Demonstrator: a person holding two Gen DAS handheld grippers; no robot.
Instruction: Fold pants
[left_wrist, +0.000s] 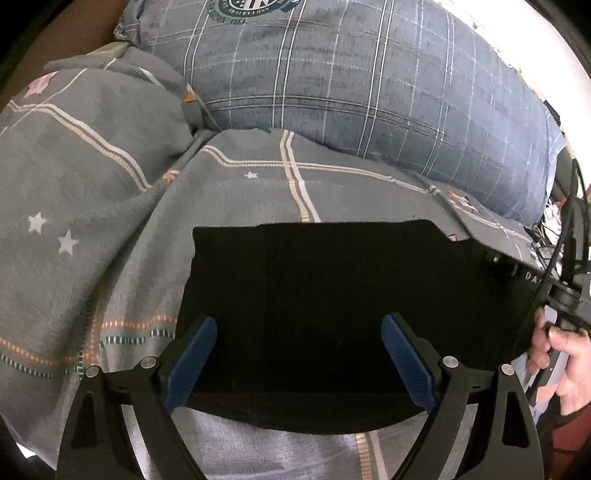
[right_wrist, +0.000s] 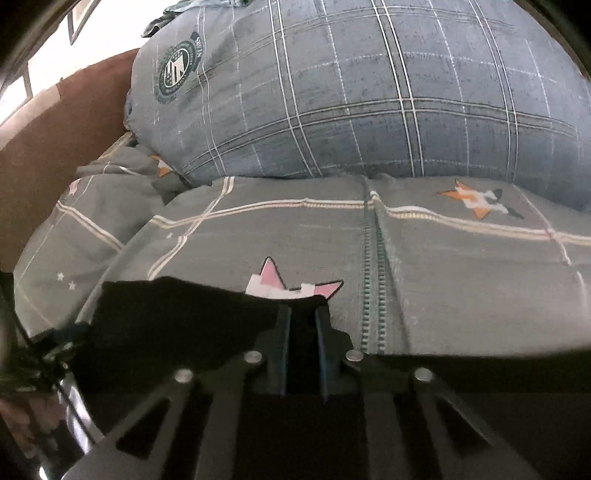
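The black pants (left_wrist: 332, 295) lie folded into a flat rectangle on the grey bedspread (left_wrist: 92, 221). My left gripper (left_wrist: 299, 332) is open, its blue pads spread wide just above the near part of the pants. In the right wrist view the pants (right_wrist: 166, 321) show as a dark sheet. My right gripper (right_wrist: 303, 317) is shut on the far right edge of the pants, the fabric pinched between its narrow jaws. The right gripper and the hand holding it also show at the right edge of the left wrist view (left_wrist: 565, 295).
A big blue plaid pillow (left_wrist: 351, 74) lies across the back of the bed, also in the right wrist view (right_wrist: 369, 92). A bunched grey quilt (left_wrist: 74, 129) lies at the left. A brown headboard (right_wrist: 55, 140) stands at the far left. A zipper seam (right_wrist: 373, 277) runs down the bedspread.
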